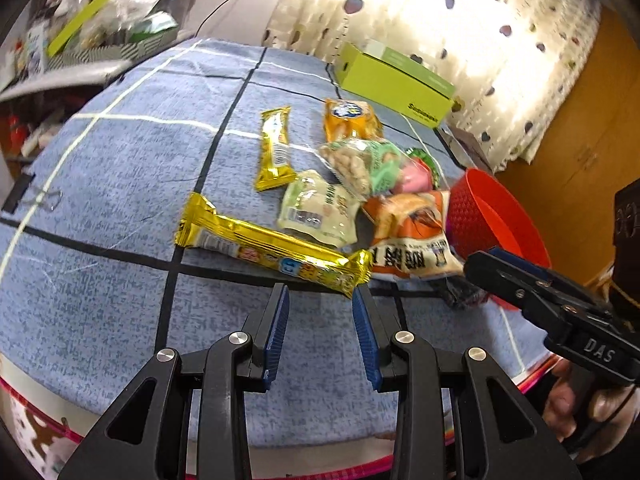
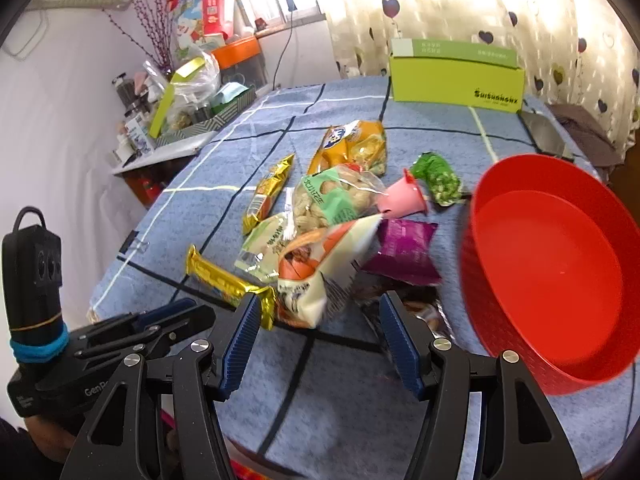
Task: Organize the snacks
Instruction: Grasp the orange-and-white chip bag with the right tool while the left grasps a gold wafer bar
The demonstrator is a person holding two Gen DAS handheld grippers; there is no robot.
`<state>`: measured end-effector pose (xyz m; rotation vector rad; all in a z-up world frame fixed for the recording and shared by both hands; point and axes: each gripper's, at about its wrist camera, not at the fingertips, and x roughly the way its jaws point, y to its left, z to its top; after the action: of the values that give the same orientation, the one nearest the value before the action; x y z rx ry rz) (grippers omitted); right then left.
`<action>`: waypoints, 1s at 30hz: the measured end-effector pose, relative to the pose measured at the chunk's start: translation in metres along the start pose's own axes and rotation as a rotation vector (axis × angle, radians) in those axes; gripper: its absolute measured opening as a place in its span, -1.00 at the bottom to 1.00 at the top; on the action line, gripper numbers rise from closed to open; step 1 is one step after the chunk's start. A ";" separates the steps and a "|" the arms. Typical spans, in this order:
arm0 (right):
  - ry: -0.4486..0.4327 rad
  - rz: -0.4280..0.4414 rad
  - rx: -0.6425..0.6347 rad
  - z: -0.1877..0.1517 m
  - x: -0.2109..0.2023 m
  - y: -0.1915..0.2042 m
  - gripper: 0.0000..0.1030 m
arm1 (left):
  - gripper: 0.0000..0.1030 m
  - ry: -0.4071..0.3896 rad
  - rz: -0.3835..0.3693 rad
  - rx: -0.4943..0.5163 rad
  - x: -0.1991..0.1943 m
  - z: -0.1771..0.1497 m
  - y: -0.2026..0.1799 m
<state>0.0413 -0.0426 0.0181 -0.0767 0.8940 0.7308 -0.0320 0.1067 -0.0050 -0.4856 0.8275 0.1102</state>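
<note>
Snacks [image 2: 320, 216] beside the red bowl [image 2: 552, 264] look light, crinkly and slippery (pinch a sealed edge), with left gripper [image 1: 322, 320] and right gripper [image 2: 316, 336] both released.

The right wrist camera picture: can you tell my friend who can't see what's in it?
An open two-finger gripper with blue ribbed pads hovers over a heap of colourful plastic snack packets on a blue checked tablecloth. A big empty round red plastic bowl sits to the right, and a lime-green cardboard box stands behind.
</note>
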 end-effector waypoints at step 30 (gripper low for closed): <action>0.007 -0.009 0.045 0.013 0.037 -0.010 -0.17 | 0.00 0.045 0.007 -0.215 0.044 0.035 0.024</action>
<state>0.0707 -0.0252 -0.0030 -0.0429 0.9159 0.7020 0.0151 0.1401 -0.0264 -0.6892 0.8655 0.1968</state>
